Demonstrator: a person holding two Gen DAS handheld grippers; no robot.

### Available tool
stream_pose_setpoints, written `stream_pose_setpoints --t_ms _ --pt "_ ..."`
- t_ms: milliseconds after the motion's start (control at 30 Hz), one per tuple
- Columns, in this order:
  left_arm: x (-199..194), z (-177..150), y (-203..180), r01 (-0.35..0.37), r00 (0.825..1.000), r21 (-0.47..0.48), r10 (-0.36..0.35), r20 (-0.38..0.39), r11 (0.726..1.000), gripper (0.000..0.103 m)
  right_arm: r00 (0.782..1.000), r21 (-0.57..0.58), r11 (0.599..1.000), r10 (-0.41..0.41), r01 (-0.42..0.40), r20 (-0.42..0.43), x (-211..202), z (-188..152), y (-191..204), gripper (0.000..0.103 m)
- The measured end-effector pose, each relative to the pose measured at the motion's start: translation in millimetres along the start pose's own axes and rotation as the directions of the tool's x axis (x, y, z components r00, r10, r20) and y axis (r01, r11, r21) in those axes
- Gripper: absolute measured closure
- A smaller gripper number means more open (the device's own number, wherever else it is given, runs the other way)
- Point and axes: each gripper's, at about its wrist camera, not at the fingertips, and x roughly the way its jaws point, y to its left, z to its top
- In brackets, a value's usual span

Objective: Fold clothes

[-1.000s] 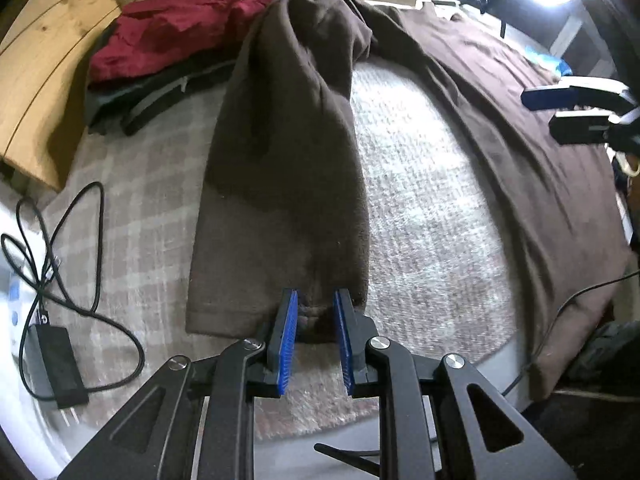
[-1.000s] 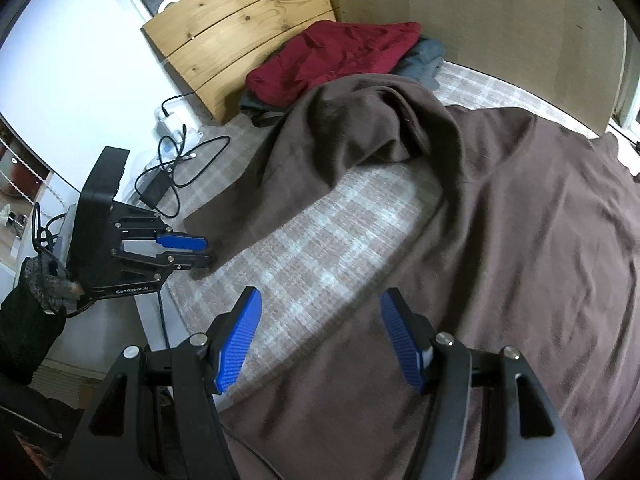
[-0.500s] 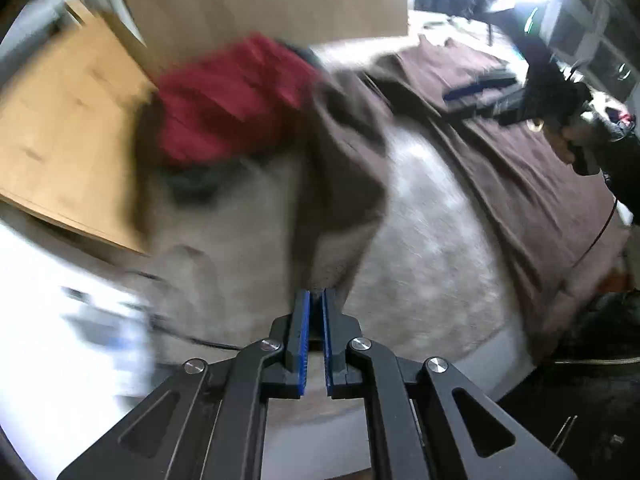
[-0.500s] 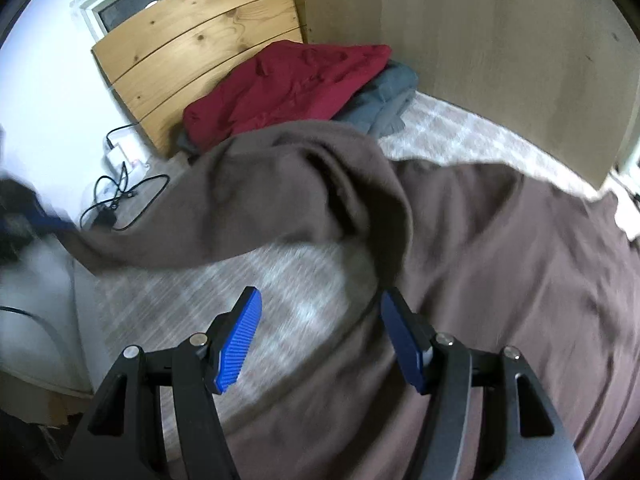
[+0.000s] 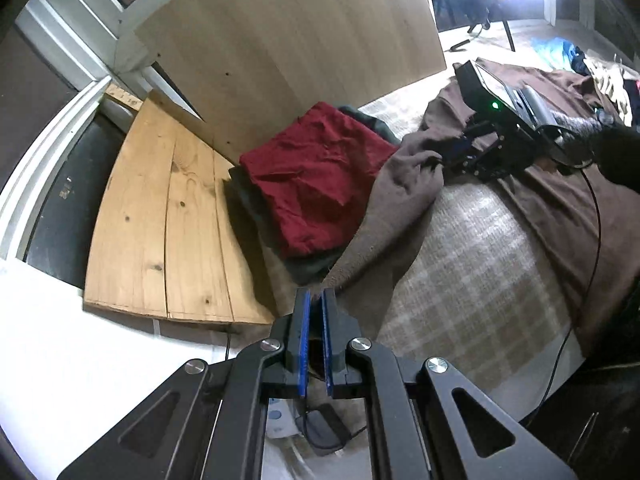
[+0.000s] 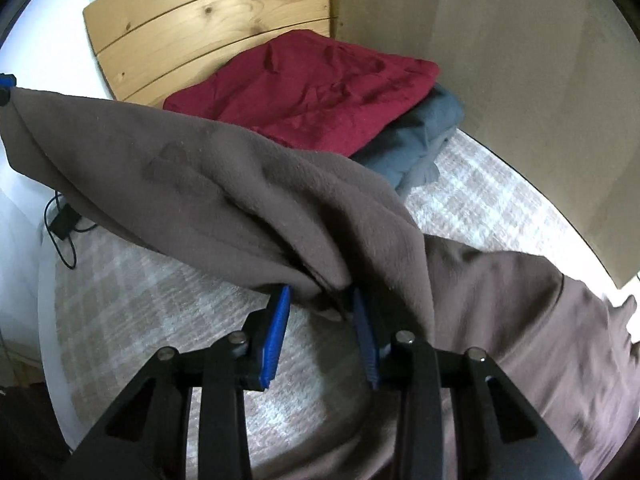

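A brown fleece garment [image 5: 392,216] lies over the plaid bed, with one long part lifted off it. My left gripper [image 5: 315,304] is shut on the end of that part, whose edge runs into the jaws. In the right wrist view the brown garment [image 6: 200,184] hangs stretched from the left gripper [image 6: 5,82] at the far left to my right gripper [image 6: 320,294]. The right gripper's blue fingers [image 6: 276,332] are closed on a thick bunch of the cloth. The left wrist view shows the right gripper [image 5: 456,152] on the same cloth beside the folded pile.
A folded red garment [image 6: 304,84] tops a grey-blue stack [image 6: 420,140] against the wooden headboard [image 6: 200,20] and a beige panel [image 5: 300,40]. Plaid bedcover [image 5: 480,280] lies below. A charger with its cable [image 6: 64,220] lies at the bed's left edge. A dark sleeve [image 5: 616,156] holds the right gripper.
The left gripper closed on the garment's end and lifted it away from the bed. The right gripper went from wide open to closed on a bunch further up the cloth.
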Motion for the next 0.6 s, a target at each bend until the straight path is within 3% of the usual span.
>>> stream_pose_setpoints --t_ms 233,400,467,600 --pt "8.4 -9.8 4.5 0.027 0.999 -0.025 -0.028 -0.033 0.999 0.098 0.997 -0.017 0.997 0.075 -0.074 0.014 -18.0 12.8 -2.4 0.07" --pt "12.3 -10.4 2.2 0.029 0.999 -0.032 -0.03 -0.039 0.999 0.098 0.997 -0.031 0.996 0.08 -0.079 0.022 -26.7 20.4 -7.2 0.071" --pt "15.1 -10.9 3.3 0.024 0.999 -0.035 -0.026 -0.045 0.999 0.098 0.996 -0.03 0.996 0.082 -0.081 0.038 -34.8 22.3 -10.9 0.099" --pt "31.6 -8.0 8.5 0.008 0.997 -0.018 -0.01 -0.077 1.0 0.098 0.994 -0.029 0.996 0.086 -0.084 0.069 -51.1 26.2 -18.5 0.099"
